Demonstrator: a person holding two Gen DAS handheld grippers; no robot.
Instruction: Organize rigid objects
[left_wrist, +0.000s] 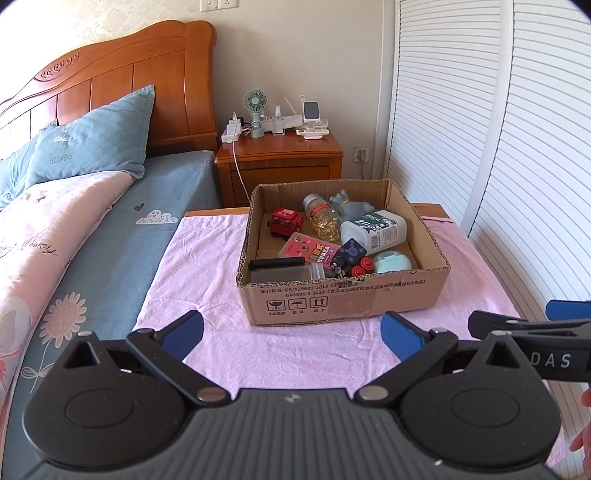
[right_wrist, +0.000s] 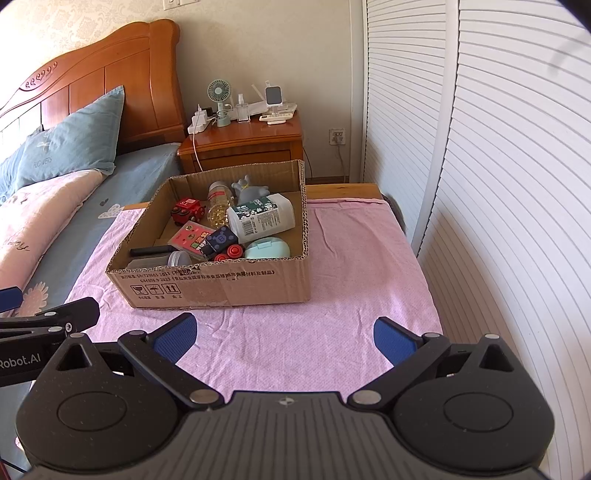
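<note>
A cardboard box (left_wrist: 340, 299) (right_wrist: 221, 288) stands on a pink cloth (left_wrist: 207, 258) (right_wrist: 351, 258). It holds a red toy train (left_wrist: 285, 220) (right_wrist: 188, 210), a bottle of yellow capsules (left_wrist: 323, 216) (right_wrist: 218, 206), a grey figure (left_wrist: 349, 205) (right_wrist: 248, 190), a white bottle (left_wrist: 373, 228) (right_wrist: 262, 218), a pink packet (left_wrist: 310, 249) (right_wrist: 190, 234), a dark blue toy with red wheels (left_wrist: 351, 258) (right_wrist: 221, 243), a mint case (left_wrist: 391, 263) (right_wrist: 266, 248) and a grey jar (left_wrist: 284, 273) (right_wrist: 159, 261). My left gripper (left_wrist: 293, 334) and right gripper (right_wrist: 284, 334) are open and empty, both in front of the box.
A bed (left_wrist: 92, 206) with a blue pillow (left_wrist: 92, 140) lies left of the cloth. A wooden nightstand (left_wrist: 280, 158) (right_wrist: 243, 142) with a small fan (left_wrist: 255, 110) stands behind the box. White louvred doors (left_wrist: 498, 147) (right_wrist: 498, 166) run along the right.
</note>
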